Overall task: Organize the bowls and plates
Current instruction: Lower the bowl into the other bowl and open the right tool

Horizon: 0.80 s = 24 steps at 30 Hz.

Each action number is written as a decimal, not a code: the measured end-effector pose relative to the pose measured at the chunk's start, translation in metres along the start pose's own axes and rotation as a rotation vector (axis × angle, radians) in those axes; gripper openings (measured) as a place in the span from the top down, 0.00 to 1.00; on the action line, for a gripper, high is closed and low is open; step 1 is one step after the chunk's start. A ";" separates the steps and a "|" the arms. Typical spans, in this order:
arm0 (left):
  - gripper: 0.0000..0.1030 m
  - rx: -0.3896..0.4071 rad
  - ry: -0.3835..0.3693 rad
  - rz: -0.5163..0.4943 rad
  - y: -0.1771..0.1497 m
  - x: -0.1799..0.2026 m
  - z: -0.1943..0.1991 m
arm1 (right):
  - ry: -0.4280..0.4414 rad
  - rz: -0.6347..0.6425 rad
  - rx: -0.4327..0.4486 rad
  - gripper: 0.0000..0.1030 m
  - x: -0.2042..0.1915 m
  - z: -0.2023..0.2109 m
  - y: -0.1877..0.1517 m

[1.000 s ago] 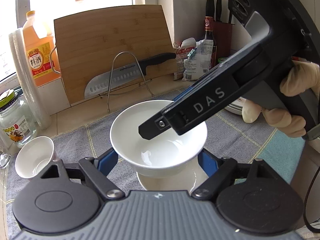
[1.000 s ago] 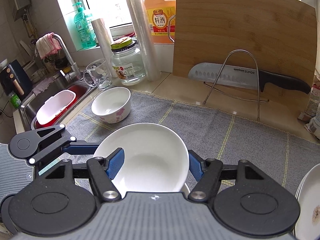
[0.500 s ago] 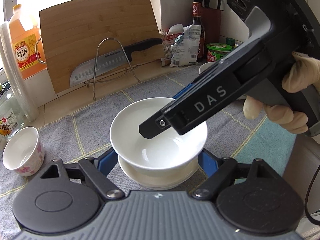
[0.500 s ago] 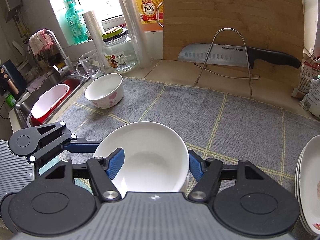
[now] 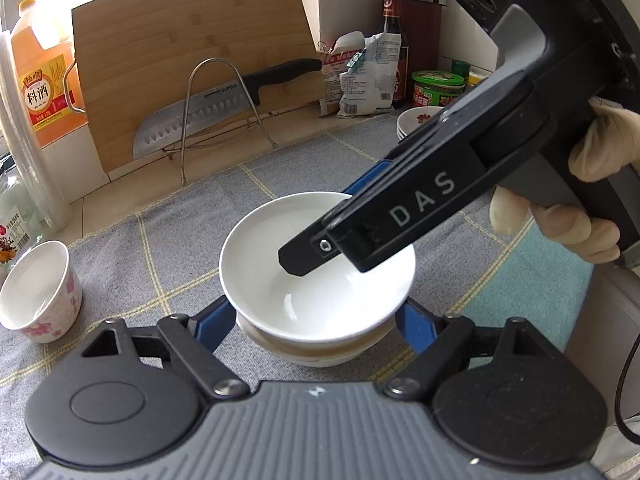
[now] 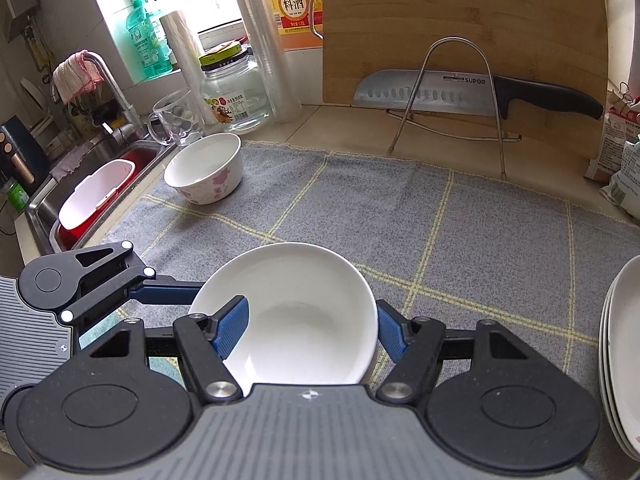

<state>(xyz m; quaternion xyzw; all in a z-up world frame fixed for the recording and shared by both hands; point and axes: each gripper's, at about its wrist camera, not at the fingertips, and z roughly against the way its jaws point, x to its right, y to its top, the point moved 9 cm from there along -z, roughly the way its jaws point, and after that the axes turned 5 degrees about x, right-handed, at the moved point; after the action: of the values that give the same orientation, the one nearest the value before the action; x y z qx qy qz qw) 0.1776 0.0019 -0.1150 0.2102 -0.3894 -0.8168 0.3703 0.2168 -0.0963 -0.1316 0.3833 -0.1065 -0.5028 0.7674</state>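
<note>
A white bowl (image 5: 316, 276) sits nested on a second white bowl (image 5: 320, 354) on the grey checked cloth (image 5: 168, 248). My left gripper (image 5: 316, 320) straddles the stack with blue pads at both sides of the lower bowl. My right gripper (image 6: 312, 328) is shut on the upper bowl (image 6: 296, 316): one pad inside the rim, one outside. The right gripper's black body (image 5: 420, 200) crosses over the bowl in the left wrist view. A flowered bowl (image 6: 204, 168) stands apart at the cloth's left. A stack of plates (image 6: 620, 356) lies at the right.
A bamboo cutting board (image 6: 460, 28) and a knife (image 6: 460, 92) on a wire rack stand behind the cloth. A glass jar (image 6: 236, 92), a mug (image 6: 176, 120), an orange bottle (image 6: 294, 0) and a sink (image 6: 96, 196) are at the left. Food packets (image 5: 364, 76) and another plate stack (image 5: 416, 118) are at the right.
Both grippers and the white bowl have come down and shifted right over the cloth. The upper bowl now rests closer into the lower bowl. The flowered bowl has not moved.
</note>
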 end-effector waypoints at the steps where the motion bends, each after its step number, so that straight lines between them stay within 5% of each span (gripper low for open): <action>1: 0.16 0.000 0.000 -0.001 0.000 0.000 0.000 | -0.001 0.001 -0.001 0.29 0.000 -0.001 0.000; 15: 0.16 0.013 -0.006 -0.013 -0.002 0.002 0.002 | -0.014 0.008 0.004 0.27 0.002 -0.001 0.000; 24: 0.15 0.093 -0.057 -0.041 0.009 0.005 0.026 | -0.008 0.036 0.025 0.15 -0.006 0.000 0.003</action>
<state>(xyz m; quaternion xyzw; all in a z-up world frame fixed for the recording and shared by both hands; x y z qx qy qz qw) 0.1625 0.0069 -0.0922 0.2119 -0.4330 -0.8108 0.3319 0.2156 -0.0909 -0.1281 0.3888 -0.1228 -0.4891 0.7711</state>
